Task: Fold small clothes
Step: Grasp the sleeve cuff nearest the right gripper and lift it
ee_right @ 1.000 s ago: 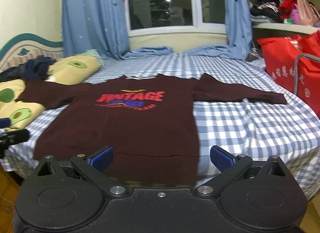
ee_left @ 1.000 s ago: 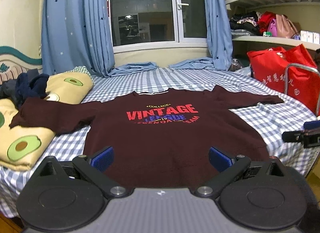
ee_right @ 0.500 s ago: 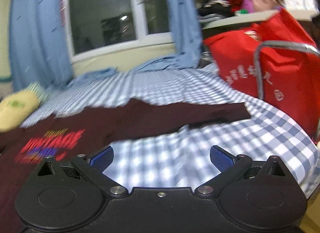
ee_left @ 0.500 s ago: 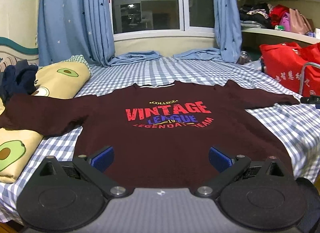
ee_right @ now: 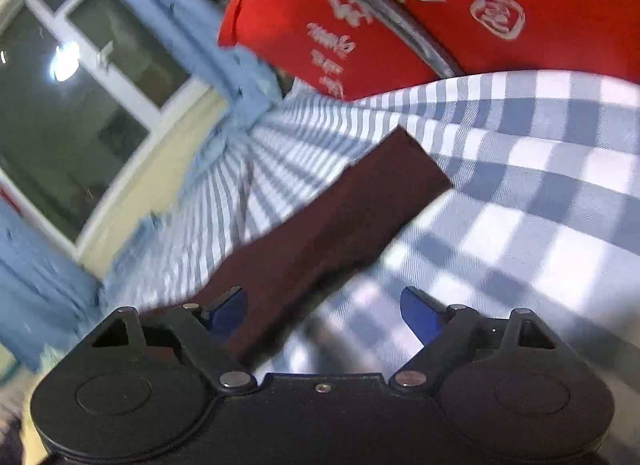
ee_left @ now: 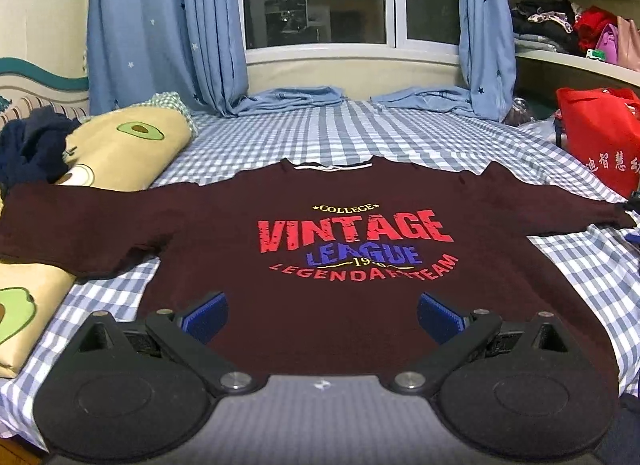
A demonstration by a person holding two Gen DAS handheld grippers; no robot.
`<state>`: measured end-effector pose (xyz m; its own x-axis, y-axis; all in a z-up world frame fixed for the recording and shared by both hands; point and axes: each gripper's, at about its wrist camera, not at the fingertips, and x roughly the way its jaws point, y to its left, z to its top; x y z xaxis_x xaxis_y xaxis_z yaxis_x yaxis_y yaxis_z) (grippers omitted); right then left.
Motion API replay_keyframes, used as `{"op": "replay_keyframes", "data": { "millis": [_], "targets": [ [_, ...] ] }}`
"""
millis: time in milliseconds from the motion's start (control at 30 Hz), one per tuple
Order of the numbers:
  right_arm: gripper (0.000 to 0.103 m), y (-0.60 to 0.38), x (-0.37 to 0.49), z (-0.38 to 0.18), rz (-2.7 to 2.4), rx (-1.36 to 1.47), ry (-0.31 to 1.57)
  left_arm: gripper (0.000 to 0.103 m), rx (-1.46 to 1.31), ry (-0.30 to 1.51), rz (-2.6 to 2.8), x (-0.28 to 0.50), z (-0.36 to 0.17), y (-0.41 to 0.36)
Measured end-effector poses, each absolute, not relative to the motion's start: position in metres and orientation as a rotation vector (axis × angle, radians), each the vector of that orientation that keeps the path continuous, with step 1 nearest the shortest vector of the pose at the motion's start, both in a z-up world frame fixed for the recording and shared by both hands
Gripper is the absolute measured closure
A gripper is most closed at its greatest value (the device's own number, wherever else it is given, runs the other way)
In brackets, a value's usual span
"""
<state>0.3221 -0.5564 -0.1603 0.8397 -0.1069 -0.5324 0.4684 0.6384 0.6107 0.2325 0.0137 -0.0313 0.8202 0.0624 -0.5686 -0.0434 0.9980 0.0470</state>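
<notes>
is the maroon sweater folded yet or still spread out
Spread out, not folded. The dark maroon printed sweater lies flat on the blue checked bedsheet, both sleeves stretched sideways and the whole front print showing.

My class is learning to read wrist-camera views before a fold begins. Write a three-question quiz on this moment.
1. True or false: the maroon sweatshirt lies front up on the checked bedsheet.
2. Which part of it lies ahead of the right gripper? A collar, B sleeve end, C hem.
3. Fill in: the left gripper has its blue fingers ____.

Key
1. True; its print shows.
2. B. The right fingers have just been closing but are apart and not yet on it.
3. Open.
</notes>
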Motion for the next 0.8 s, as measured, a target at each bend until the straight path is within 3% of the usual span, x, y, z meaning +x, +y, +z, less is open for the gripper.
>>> {"op": "replay_keyframes", "data": {
  "millis": [167,200,267,300,400,633,800],
  "targets": [
    [0.018,-0.572,0.361,-0.173,-0.363,0.792,0.415,0.001,0.089,0.621,0.091,0.245,-0.031,0.009],
    [0.022,-0.574,0.368,-0.173,-0.366,0.794,0.407,0.001,0.092,0.621,0.101,0.246,-0.031,0.010],
    [0.041,-0.581,0.380,-0.173,-0.388,0.812,0.416,0.001,0.084,0.621,0.106,0.246,-0.028,0.013],
    [0.059,-0.585,0.383,-0.172,-0.394,0.814,0.421,0.001,0.080,0.616,0.110,0.245,-0.027,0.015],
    [0.079,-0.581,0.393,-0.159,-0.372,0.758,0.445,0.001,0.069,0.604,0.116,0.242,-0.025,0.023],
    [0.081,-0.516,0.408,-0.073,-0.294,0.583,0.361,0.001,0.020,0.558,0.100,0.223,-0.020,0.049],
    [0.081,-0.384,0.446,0.006,-0.148,0.350,0.335,0.001,0.004,0.519,0.121,0.204,-0.015,0.074]
  ]
}}
